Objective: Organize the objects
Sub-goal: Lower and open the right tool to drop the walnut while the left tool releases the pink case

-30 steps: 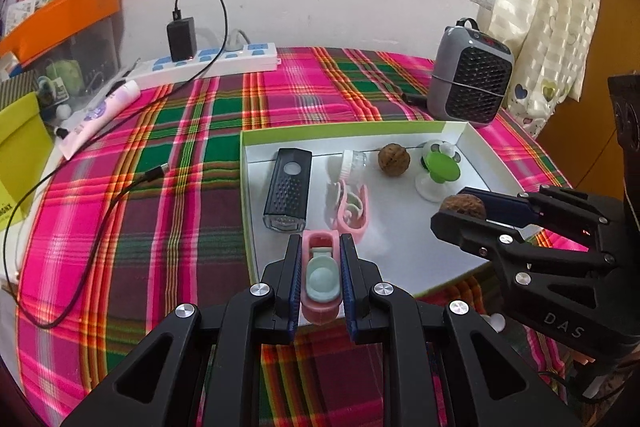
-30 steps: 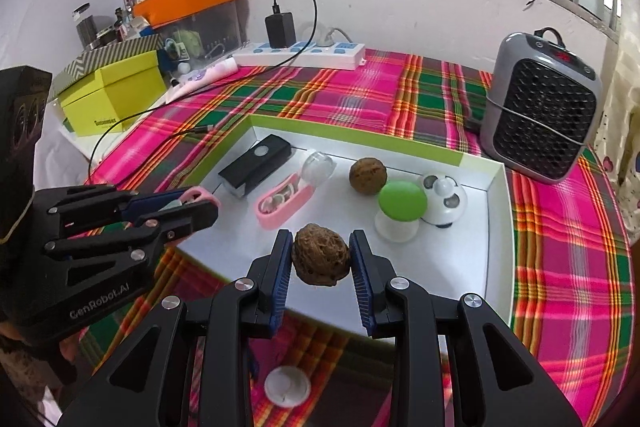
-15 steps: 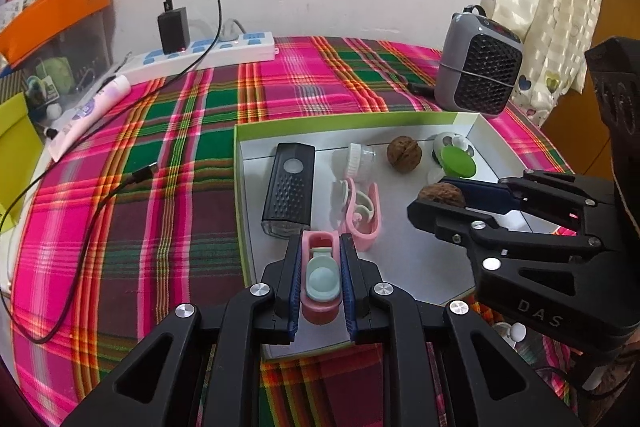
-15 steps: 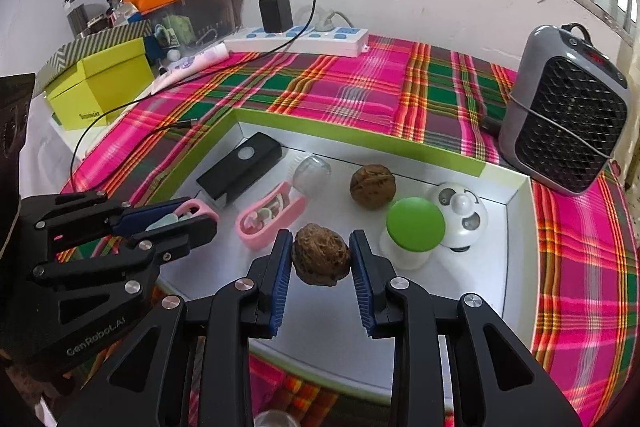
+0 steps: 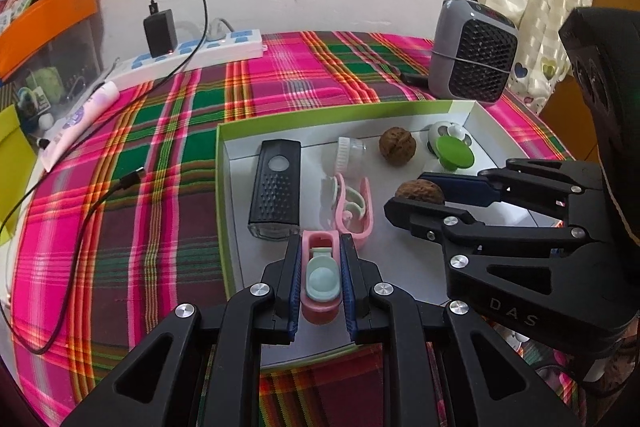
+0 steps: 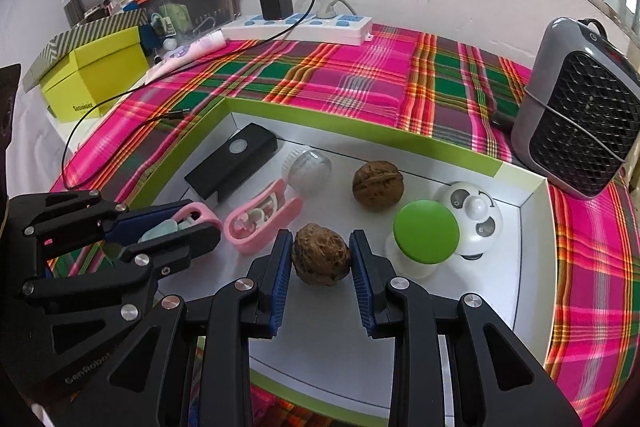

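pink-green plaid tablecloth, green-rimmed white tray, brown walnut, pink case.

Since a second ago the left gripper, clamped on the small pink plastic case with a pale green insert, has advanced from over the near rim of the white, green-edged cardboard tray to a spot farther in, its tip now close to the open pink plastic clip case lying inside. The right gripper, gripping the wrinkled brown walnut, has likewise travelled from above the tray's near edge towards its middle, drawing near the round green-topped white knob and the second brown walnut.
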